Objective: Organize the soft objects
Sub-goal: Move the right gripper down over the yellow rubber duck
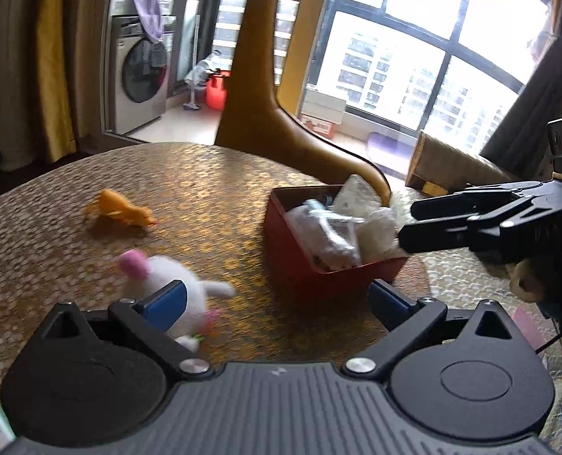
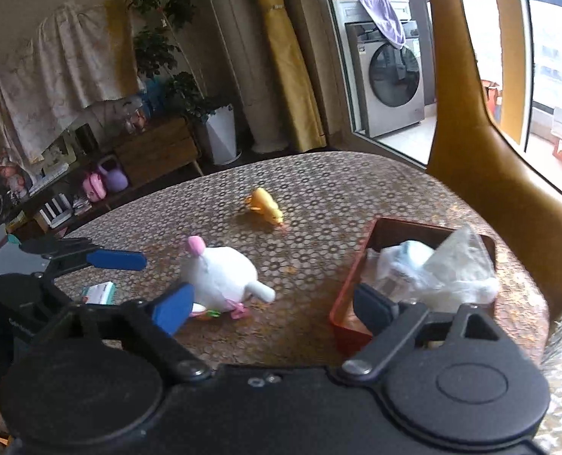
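Note:
A white plush toy with a pink ear [image 1: 174,284] [image 2: 220,276] lies on the round table. A small orange toy [image 1: 121,210] [image 2: 267,206] lies farther back. A red box [image 1: 292,250] [image 2: 347,303] holds white soft items and plastic-wrapped packets [image 1: 341,227] [image 2: 432,269]. My left gripper [image 1: 277,299] is open and empty; its left finger [image 1: 167,301] is just in front of the plush. My right gripper [image 2: 273,307] is open and empty, between the plush and the box; it also shows in the left wrist view [image 1: 410,223] at the box's right rim.
The table [image 1: 205,189] [image 2: 337,189] has a patterned gold cover. A tan chair back [image 1: 265,94] [image 2: 470,113] rises behind the box. A small white and green carton [image 2: 100,292] lies left of the plush. A washing machine [image 1: 140,76] stands beyond.

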